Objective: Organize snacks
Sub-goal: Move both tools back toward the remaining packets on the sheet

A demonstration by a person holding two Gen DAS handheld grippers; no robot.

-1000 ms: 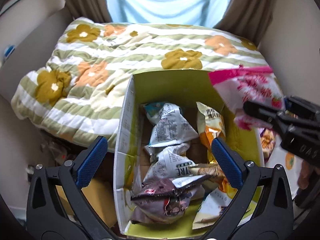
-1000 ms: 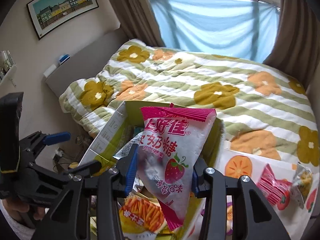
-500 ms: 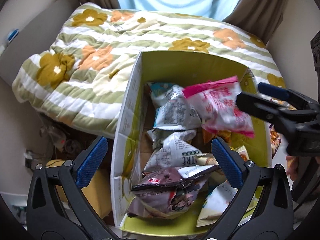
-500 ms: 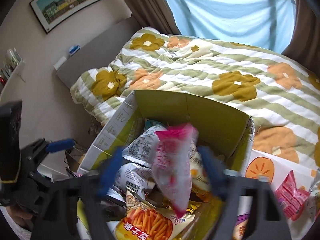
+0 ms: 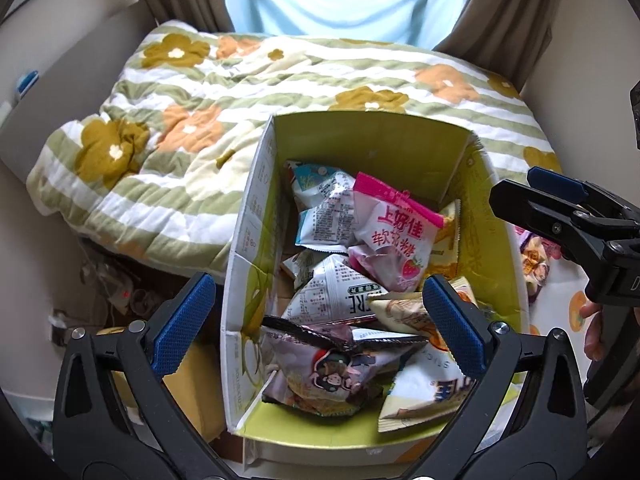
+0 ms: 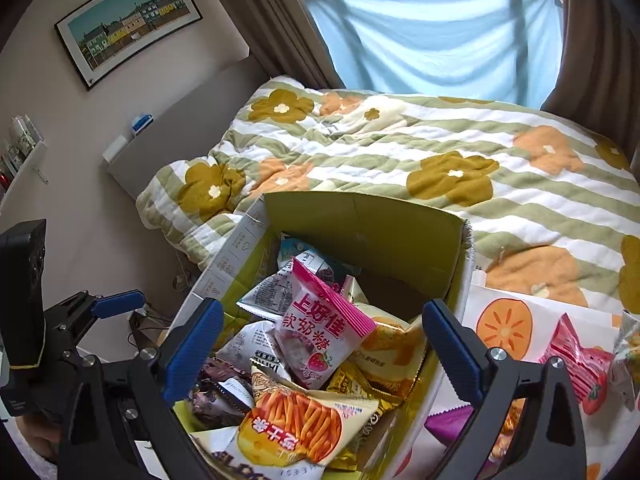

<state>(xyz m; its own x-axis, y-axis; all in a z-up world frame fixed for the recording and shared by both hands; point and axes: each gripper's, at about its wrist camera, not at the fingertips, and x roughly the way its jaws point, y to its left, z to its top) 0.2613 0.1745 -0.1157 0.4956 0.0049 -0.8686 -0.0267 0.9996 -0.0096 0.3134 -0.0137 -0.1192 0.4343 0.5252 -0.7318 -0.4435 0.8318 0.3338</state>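
- Now the pink candy bag (image 6: 320, 336) lies on top of the other snacks in the middle of the box (image 6: 360, 216).
- Both jaws of the right gripper (image 6: 320, 354) stand wide apart, holding nothing.
- Wide open too, the left gripper (image 5: 320, 320) hangs empty over the box's near edge.
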